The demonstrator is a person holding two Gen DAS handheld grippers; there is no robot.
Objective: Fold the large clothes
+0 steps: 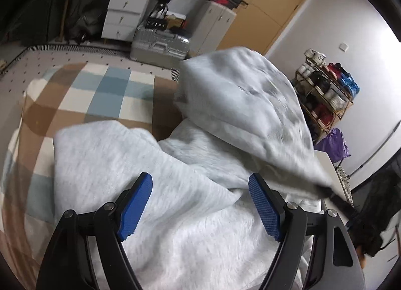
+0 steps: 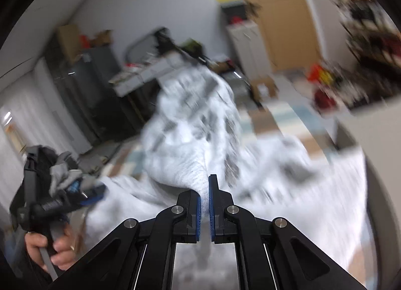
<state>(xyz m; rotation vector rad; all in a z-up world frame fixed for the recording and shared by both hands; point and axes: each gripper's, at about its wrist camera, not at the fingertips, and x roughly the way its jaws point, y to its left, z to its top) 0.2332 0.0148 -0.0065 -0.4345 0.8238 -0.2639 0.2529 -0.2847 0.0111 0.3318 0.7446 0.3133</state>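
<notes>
A large pale grey sweatshirt (image 1: 140, 154) lies spread on a checked bed cover. My left gripper (image 1: 200, 186) hovers over its body, open, with only cloth below the blue pads and nothing pinched. One part of the garment (image 1: 240, 104) is lifted high at the right, blurred by motion. In the right wrist view my right gripper (image 2: 205, 191) is shut on a bunched edge of the sweatshirt (image 2: 190, 139), which rises away from the pads. The left gripper (image 2: 82, 193) shows at the left of that view, held by a hand (image 2: 55, 252).
The checked brown, blue and white cover (image 1: 100, 94) reaches to the bed's far edge. Beyond it stand a silver suitcase (image 1: 160, 44), white drawers (image 1: 122, 14) and a wooden door (image 1: 273, 7). A shelf rack (image 1: 325, 97) full of items stands at the right.
</notes>
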